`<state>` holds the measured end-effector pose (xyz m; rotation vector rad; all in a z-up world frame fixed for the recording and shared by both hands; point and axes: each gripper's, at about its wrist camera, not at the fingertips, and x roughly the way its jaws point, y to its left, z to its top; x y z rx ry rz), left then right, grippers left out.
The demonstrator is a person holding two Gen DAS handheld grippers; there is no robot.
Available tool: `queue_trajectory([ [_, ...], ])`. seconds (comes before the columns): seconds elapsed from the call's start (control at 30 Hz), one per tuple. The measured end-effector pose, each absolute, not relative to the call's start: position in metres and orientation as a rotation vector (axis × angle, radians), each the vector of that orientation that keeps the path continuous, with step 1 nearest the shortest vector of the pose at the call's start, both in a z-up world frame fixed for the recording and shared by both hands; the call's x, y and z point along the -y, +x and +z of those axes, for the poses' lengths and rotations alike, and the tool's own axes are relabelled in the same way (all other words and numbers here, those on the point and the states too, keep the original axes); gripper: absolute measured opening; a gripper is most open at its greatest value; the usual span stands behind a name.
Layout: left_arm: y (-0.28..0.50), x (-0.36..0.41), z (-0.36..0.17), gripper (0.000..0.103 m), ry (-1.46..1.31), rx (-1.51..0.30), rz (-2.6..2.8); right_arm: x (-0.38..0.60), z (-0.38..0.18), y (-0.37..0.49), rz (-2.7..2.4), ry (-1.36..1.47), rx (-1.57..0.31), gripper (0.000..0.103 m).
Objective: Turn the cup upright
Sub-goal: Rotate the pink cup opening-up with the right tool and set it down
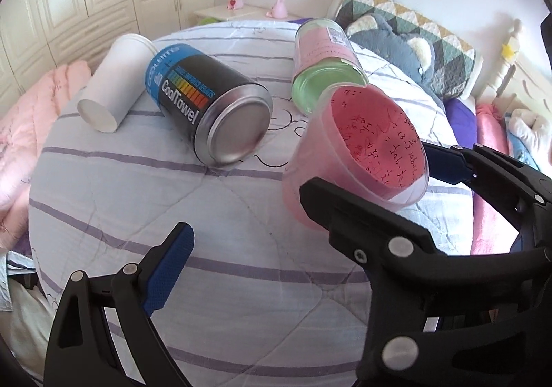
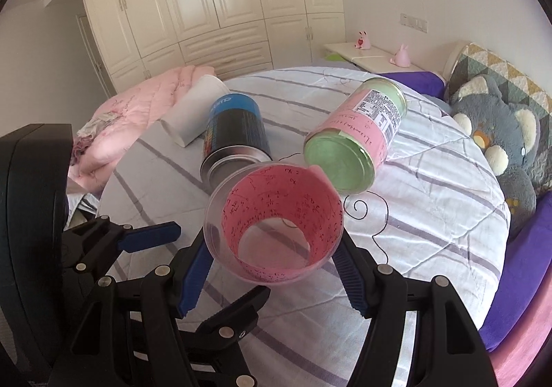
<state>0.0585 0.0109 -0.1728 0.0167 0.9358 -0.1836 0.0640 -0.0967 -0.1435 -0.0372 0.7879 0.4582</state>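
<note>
A: Which obstacles lie ahead on the bed (image 2: pixel 431 214)?

B: Three containers on their sides: a white paper cup (image 2: pixel 196 110) touching a black CoolTowel can (image 2: pixel 234 135), and a green jar (image 2: pixel 355 142) to the right. The clear cup (image 2: pixel 272 221) held in the right claw (image 2: pixel 272 266) sits just in front of the can and jar.

A: Free passage?

B: Between can and jar a narrow gap shows. Open quilt lies near the left claw (image 1: pixel 241 242) and right of the jar.

Both wrist views angled down over bed (image 1: pixel 172 214), close range; cup (image 2: pixel 276 221) seen nearer from right, w/ same can (image 1: pixel 207 104) & jar (image 2: pixel 355 142) shared.
</note>
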Motion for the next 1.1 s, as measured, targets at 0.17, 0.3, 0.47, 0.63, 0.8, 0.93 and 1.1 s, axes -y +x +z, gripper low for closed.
queue_trajectory([
  [0.17,0.055,-0.014,-0.172,0.096,0.022,-0.882,-0.152,0.098,-0.145,0.058,0.496,-0.027,-0.786,0.069],
  [0.3,0.057,-0.017,-0.173,0.097,0.009,-0.879,-0.142,0.097,-0.144,0.056,0.499,-0.035,-0.777,0.070],
  [0.47,0.055,-0.013,-0.170,0.097,0.015,-0.857,-0.140,0.100,-0.141,0.054,0.497,-0.040,-0.769,0.073],
  [0.63,0.049,-0.010,-0.161,0.097,0.022,-0.826,-0.139,0.104,-0.135,0.049,0.506,-0.036,-0.749,0.074],
  [0.8,0.042,-0.005,-0.151,0.098,0.030,-0.791,-0.129,0.106,-0.127,0.041,0.505,-0.035,-0.727,0.079],
  [0.93,0.034,-0.002,-0.139,0.100,0.046,-0.750,-0.123,0.109,-0.118,0.036,0.496,-0.042,-0.712,0.079],
  [1.1,0.021,-0.004,-0.120,0.101,0.062,-0.673,-0.098,0.116,-0.102,0.027,0.462,-0.058,-0.679,0.080],
])
